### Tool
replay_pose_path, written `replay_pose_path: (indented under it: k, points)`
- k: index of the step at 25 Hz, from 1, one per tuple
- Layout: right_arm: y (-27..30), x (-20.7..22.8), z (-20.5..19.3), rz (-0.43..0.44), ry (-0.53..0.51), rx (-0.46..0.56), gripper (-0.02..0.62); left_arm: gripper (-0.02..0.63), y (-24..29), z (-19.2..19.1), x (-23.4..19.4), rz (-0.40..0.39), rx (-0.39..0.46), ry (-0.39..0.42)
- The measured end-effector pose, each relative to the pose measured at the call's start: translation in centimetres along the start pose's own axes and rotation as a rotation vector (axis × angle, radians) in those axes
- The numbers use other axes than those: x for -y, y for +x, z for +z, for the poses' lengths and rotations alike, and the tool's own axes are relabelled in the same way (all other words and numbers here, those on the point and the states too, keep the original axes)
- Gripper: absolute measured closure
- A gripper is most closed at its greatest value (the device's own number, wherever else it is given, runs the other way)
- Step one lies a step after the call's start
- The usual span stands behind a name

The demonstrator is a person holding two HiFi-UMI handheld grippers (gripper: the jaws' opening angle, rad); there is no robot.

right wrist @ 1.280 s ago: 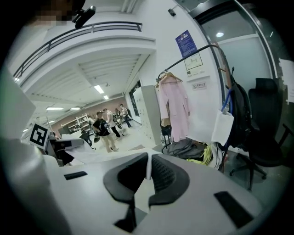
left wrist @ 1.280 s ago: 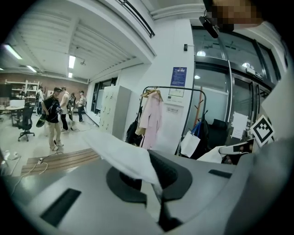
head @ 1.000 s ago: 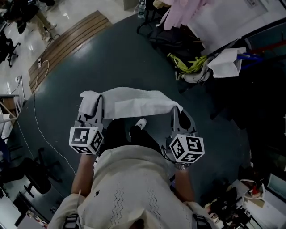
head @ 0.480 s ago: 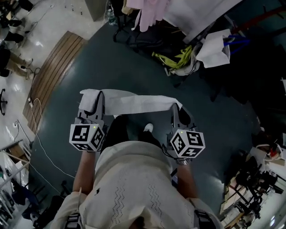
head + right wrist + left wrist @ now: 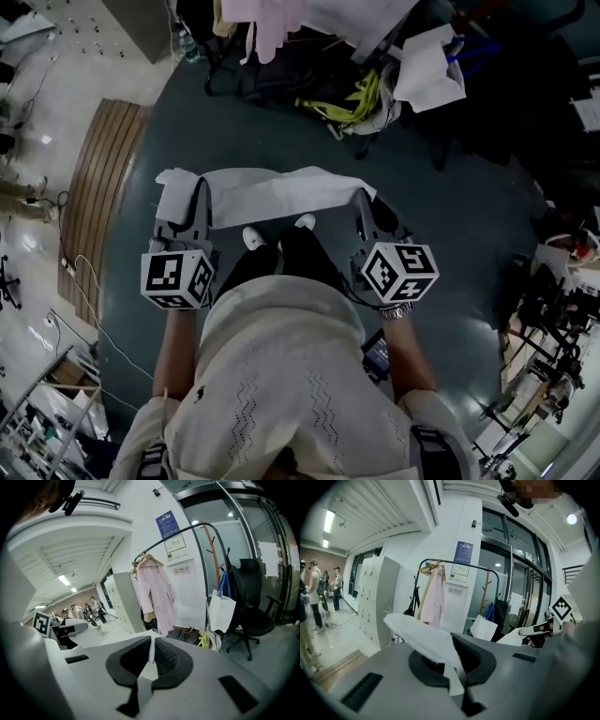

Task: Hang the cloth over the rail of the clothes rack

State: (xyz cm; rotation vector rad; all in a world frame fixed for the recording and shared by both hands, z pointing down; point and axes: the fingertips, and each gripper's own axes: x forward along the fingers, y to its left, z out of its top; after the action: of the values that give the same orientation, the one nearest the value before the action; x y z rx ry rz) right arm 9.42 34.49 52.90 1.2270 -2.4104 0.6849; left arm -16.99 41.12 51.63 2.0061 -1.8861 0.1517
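1. Spreading under the person, the floor (image 5: 441, 244) is smooth and dark grey.
2. The clothes rack (image 5: 187, 530) has a thin, arched black rail, and a pink garment (image 5: 157, 597) hangs from it.
3. The cloth (image 5: 281, 192) is white and soft, a long strip stretched between both grippers, well apart from the rack.
4. The left gripper (image 5: 199, 192) is pinched tight on one bunched end.
5. The right gripper (image 5: 367, 208) is clamped on the other end's thin edge.

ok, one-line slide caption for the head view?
The left claw and right claw each grip one end of a white cloth, stretched above the dark floor.
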Motion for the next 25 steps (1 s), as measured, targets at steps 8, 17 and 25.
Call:
replay_pose_path:
  k: [8, 17, 25]
  points:
    - [6.1, 0.9, 2.2, 0.043, -0.062, -0.040, 0.572, 0.591, 5.9, 1.2, -0.1, -0.037, -0.037, 0.028]
    - [11.8, 6.6, 10.1, 0.079, -0.068, 0.012, 0.572, 0.591, 14.9, 6.8, 0.9, -0.024, -0.011, 0.077]
    - [14.2, 12.6, 12.4, 0.050, -0.030, -0.005, 0.572, 0.591, 20.6, 7.8, 3.9, -0.032, -0.028, 0.049]
